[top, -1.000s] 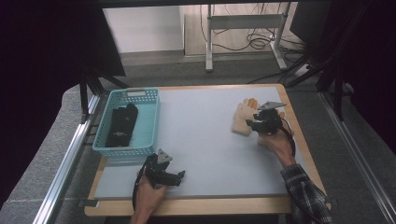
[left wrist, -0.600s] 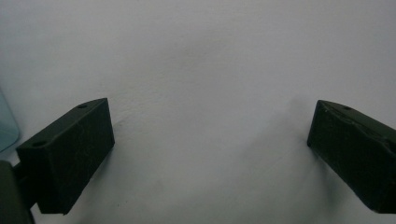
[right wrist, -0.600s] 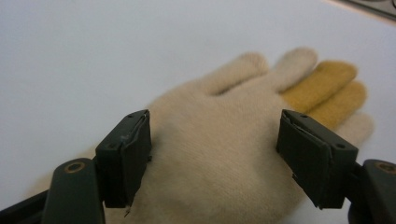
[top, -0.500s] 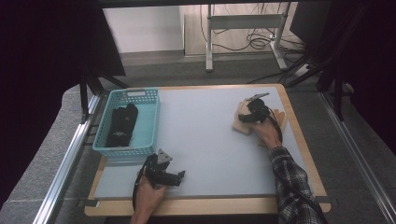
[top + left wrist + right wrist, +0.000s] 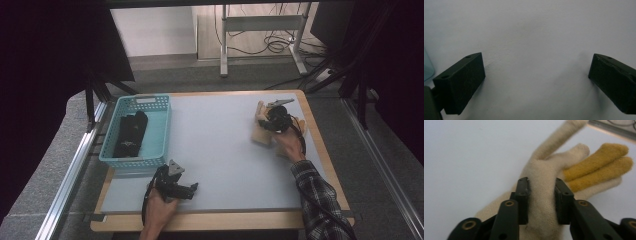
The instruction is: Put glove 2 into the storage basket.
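A cream knitted glove [image 5: 541, 167] with some yellow fingers [image 5: 599, 157] lies flat at the far right of the grey mat [image 5: 215, 145]. My right gripper [image 5: 541, 195] is shut on a fold of its palm, cream fabric bunched between the jaws. In the high view the right gripper [image 5: 276, 120] sits on top of the glove [image 5: 260, 134]. My left gripper [image 5: 187, 189] rests near the mat's front left, open. Its own view shows the left gripper [image 5: 536, 75] with jaws wide apart and bare mat between them.
A light blue basket [image 5: 150, 102] stands at the left edge of the table with dark folded items [image 5: 131, 132] inside. A corner of the basket [image 5: 427, 67] shows beside my left jaw. A wooden table rim [image 5: 320, 150] borders the mat.
My right gripper has moved left and a little farther out over the glove and closed on it. The left gripper has stayed where it was.
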A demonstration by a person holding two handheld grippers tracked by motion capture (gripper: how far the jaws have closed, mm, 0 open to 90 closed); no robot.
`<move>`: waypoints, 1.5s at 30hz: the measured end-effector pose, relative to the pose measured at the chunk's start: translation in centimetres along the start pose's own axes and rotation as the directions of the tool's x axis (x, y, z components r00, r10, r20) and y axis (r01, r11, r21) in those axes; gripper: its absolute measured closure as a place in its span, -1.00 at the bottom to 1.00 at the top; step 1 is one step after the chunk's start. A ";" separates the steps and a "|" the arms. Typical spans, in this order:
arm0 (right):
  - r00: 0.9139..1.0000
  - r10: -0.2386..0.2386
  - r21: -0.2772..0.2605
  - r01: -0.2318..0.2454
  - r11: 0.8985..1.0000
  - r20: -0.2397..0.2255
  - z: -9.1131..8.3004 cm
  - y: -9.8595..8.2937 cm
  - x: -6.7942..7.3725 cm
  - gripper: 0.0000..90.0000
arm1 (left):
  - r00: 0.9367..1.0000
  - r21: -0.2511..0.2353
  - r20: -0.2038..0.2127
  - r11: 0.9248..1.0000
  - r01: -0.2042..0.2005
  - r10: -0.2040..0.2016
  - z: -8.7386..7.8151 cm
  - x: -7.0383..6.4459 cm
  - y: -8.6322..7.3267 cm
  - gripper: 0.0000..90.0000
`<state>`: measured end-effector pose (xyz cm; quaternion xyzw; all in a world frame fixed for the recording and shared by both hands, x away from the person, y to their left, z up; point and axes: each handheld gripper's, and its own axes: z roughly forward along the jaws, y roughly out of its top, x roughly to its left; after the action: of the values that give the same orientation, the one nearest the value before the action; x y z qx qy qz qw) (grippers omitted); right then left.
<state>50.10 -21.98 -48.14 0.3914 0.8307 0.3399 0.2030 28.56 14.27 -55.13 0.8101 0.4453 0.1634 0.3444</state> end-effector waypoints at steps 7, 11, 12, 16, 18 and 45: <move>0.993 -0.083 -0.086 0.075 0.993 -0.085 -5.1 0.8 4.7 0.84 | 1.000 0.001 0.000 1.000 -0.001 0.001 0.0 0.0 0.0 -0.98; 0.984 -0.096 -0.116 0.079 0.990 -0.149 -7.1 0.5 7.2 0.84 | 1.000 0.001 0.000 1.000 0.000 0.000 0.0 0.0 0.0 -0.98; 0.981 -0.098 -0.118 0.079 0.990 -0.167 -7.4 0.3 7.8 0.84 | 1.000 0.001 0.000 1.000 0.000 0.000 0.0 0.0 0.0 -0.98; 0.968 -0.110 -0.117 0.085 0.989 -0.227 -8.0 -1.2 10.4 0.84 | 1.000 0.001 -0.001 1.000 -0.002 0.002 0.0 0.0 0.0 -0.98; 0.965 -0.124 -0.112 0.099 0.989 -0.233 -7.9 -1.8 11.1 0.83 | 1.000 -0.002 -0.001 1.000 0.000 0.000 0.0 0.0 0.0 -0.98; 0.976 -0.072 -0.064 0.059 0.996 -0.208 -6.9 -6.5 9.6 0.61 | 1.000 0.001 -0.002 1.000 0.001 -0.001 0.0 0.0 0.0 -0.98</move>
<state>36.71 -20.24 -48.78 0.3197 0.8498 0.3963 0.1365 28.52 14.27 -55.13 0.8099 0.4461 0.1640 0.3438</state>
